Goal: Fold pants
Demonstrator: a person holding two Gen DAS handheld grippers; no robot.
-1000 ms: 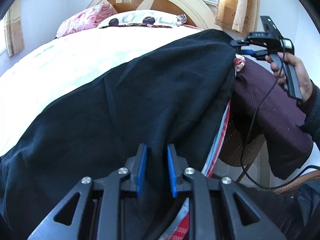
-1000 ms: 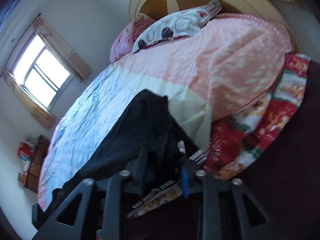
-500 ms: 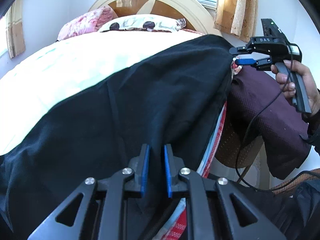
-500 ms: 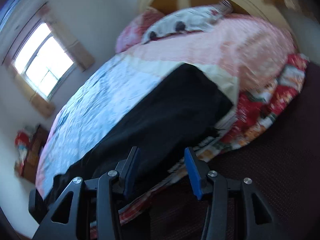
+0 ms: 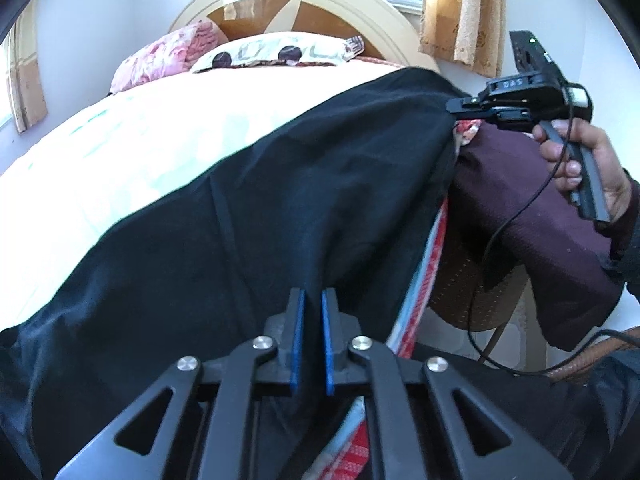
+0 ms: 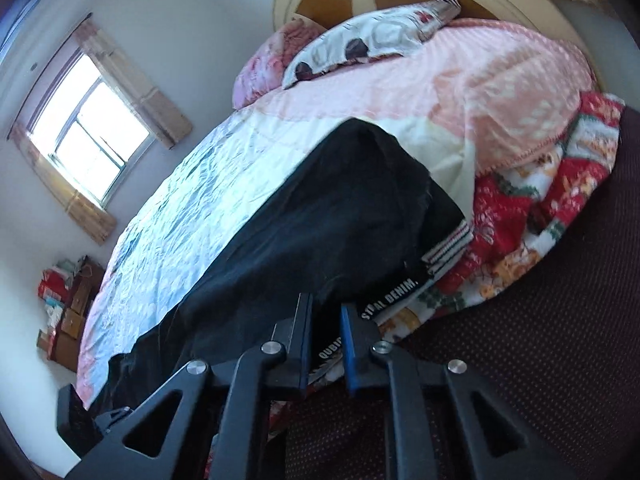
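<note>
So the black fabric pants (image 5: 248, 220) are spread lengthwise along the near edge of the bed (image 5: 132, 148), over its pale cream-and-pink quilted cover. The left wrist view gives you stuff the right one can't: the person's right hand (image 5: 580, 168) wrapped around the handle of the right gripper (image 5: 460, 107), which sits at the far corner of the pants, with a thin black cable (image 5: 504, 224) hanging down past a dark maroon cloth (image 5: 540, 216) draped over a chair. The right wrist view (image 6: 325, 328) shows the other side of things: a bright window (image 6: 84, 120) with tan curtains, a stack of red and brown boxes (image 6: 64, 304) in the corner, and a white-lettered label on the pants' waistband (image 6: 396, 300) right by the blue fingers (image 6: 348, 344). Compared with a second back, the left gripper (image 5: 311, 304) has gone from a clear gap to fingers nearly together, pinching a fold of the black cloth. The right one was gaping around the bunched waistband, and now its jaws are closing with the waistband edge between them; the pants also look flatter and more stretched out than before. Both grippers point forward and downward at the bed edge, and the right hand holds its handle at a slant with the thumb side up.
</note>
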